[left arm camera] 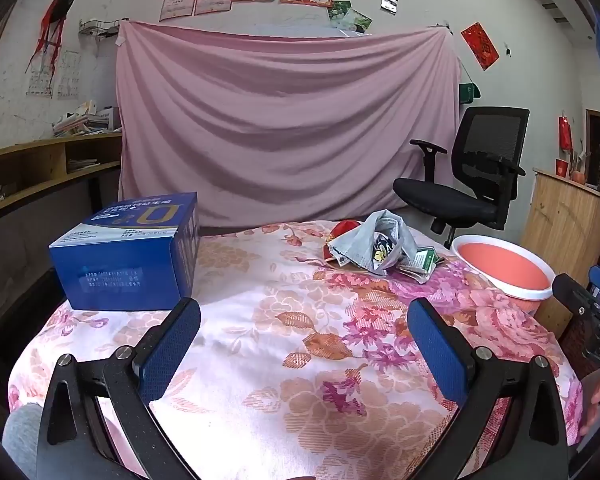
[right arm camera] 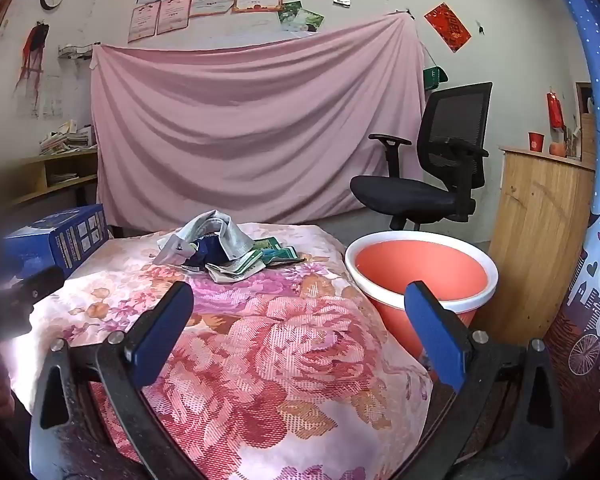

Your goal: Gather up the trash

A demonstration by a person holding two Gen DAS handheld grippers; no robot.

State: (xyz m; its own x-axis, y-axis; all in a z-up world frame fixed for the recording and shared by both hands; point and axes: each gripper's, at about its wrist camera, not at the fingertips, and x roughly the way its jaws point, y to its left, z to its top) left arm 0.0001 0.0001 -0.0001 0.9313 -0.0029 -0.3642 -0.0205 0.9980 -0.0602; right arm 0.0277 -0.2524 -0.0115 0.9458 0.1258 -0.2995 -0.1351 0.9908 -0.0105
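Observation:
A pile of trash (left arm camera: pixel 380 246) lies at the far right of the floral-covered table (left arm camera: pixel 260 360): crumpled grey wrappers, a red piece and green-white packets. It also shows in the right wrist view (right arm camera: pixel 224 250). An orange bin with a white rim (left arm camera: pixel 508 272) stands beside the table's right edge, also in the right wrist view (right arm camera: pixel 420 272). My left gripper (left arm camera: pixel 304 344) is open and empty above the table's near part. My right gripper (right arm camera: pixel 300 332) is open and empty, near the table's right side, short of the pile.
A blue carton (left arm camera: pixel 128 256) sits on the table's left, also seen in the right wrist view (right arm camera: pixel 56 240). A black office chair (right arm camera: pixel 432 168) stands behind the bin. A wooden cabinet (right arm camera: pixel 540 240) is at right. A pink sheet (left arm camera: pixel 284 128) hangs behind.

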